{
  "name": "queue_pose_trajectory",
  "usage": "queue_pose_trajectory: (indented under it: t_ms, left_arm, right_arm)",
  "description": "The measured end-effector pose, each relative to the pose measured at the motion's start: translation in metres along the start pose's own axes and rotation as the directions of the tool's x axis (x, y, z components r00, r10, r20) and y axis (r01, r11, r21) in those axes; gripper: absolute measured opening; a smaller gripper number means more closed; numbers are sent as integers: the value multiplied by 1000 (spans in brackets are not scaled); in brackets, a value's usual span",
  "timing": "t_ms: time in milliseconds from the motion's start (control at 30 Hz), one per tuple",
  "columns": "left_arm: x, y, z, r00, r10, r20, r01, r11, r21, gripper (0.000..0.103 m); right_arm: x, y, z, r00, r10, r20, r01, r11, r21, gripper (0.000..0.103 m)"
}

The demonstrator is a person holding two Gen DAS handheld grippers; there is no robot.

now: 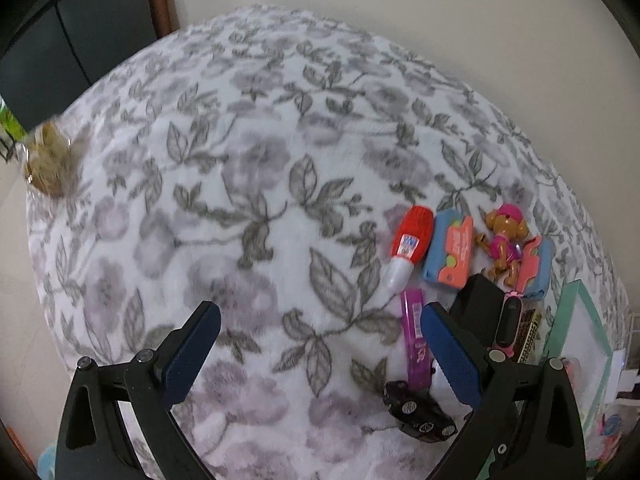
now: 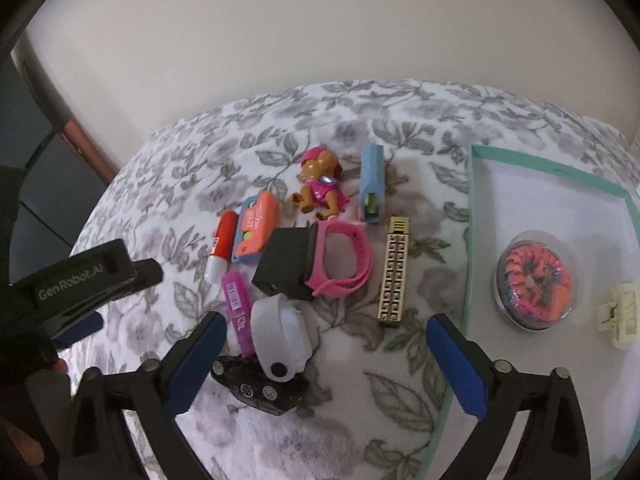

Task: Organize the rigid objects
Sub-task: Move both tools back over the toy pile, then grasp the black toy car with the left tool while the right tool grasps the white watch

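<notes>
Surface: a white blanket with grey flowers (image 2: pixel 360 360) carries everything you see.
Landmark: a black box (image 2: pixel 286 262) sits in the middle of the pile of small things.
Your left gripper (image 1: pixel 320 344): its blue pads stand wide apart over bare blanket, holding nothing; the black box lies just past its right pad.
Your right gripper (image 2: pixel 326 354): jaws apart with nothing pressed between the pads; a white band (image 2: pixel 282 338) and a dark toy car (image 2: pixel 256 388), both nearer you than the black box, lie by its left pad.
Touching the box: a pink watch strap (image 2: pixel 344 260) on its right side.
Left of the box: an orange-and-blue case (image 2: pixel 256 228), then a red-and-white tube (image 2: pixel 222 246); a purple stick (image 2: pixel 238 312) lies below them.
Beyond the box: a toy puppy (image 2: pixel 320 188) and a blue block (image 2: pixel 372 184).
Right of the box: a gold patterned bar (image 2: pixel 394 272), then a teal-rimmed tray (image 2: pixel 470 240) holding a clear dome with pink rings (image 2: pixel 536 278) and a cream clip (image 2: pixel 618 314).
</notes>
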State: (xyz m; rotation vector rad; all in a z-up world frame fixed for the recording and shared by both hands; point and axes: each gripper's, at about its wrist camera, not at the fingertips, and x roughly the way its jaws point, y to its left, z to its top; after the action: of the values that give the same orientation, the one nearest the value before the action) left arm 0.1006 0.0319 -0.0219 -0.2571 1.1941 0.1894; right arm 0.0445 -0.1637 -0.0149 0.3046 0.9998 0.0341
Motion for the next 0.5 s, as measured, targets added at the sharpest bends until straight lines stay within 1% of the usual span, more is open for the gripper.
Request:
queue_pose_trajectory:
  t_ms: [67,133,167,267,333,400,467,500]
  left_arm:
    - [3,2,-2,1000,-9,-16,9,1000,-12,100]
    - [6,3,-6,999,-23,-39,22,999,-26,100]
    - [7,4,-7,998,-31,-49,30,999,-32,100]
    - [13,4,-13,994,-62,-89,57,997,-56,100]
    - [15,3,-15,991,-71,-109,64,996,-67,100]
    - [17,3,-18,988,-89,-124,80,994,-78,100]
    - [18,1,-19,986,-100,-133,90,993,-80,100]
    - [19,1,-20,984,-109,-140,98,992,-83,100]
  right_arm:
    - [3,1,-1,1000,14,-9,-14,1000,-5,89]
    - [6,3,-2,1000,16,-16,-16,1000,-15,80]
    - [8,4,-3,1000,18,-23,-19,1000,-22,78]
    - [13,10,-4,999,32,-38,-34,998,-44,68]
    - [16,13,-6,998,32,-47,-35,997,-62,56]
    - [17,15,-7,998,36,-53,-40,996,-74,50]
    - [18,17,-8,997,45,-60,-50,996,-80,47]
    - [18,17,-8,997,48,-63,-53,995,-81,44]
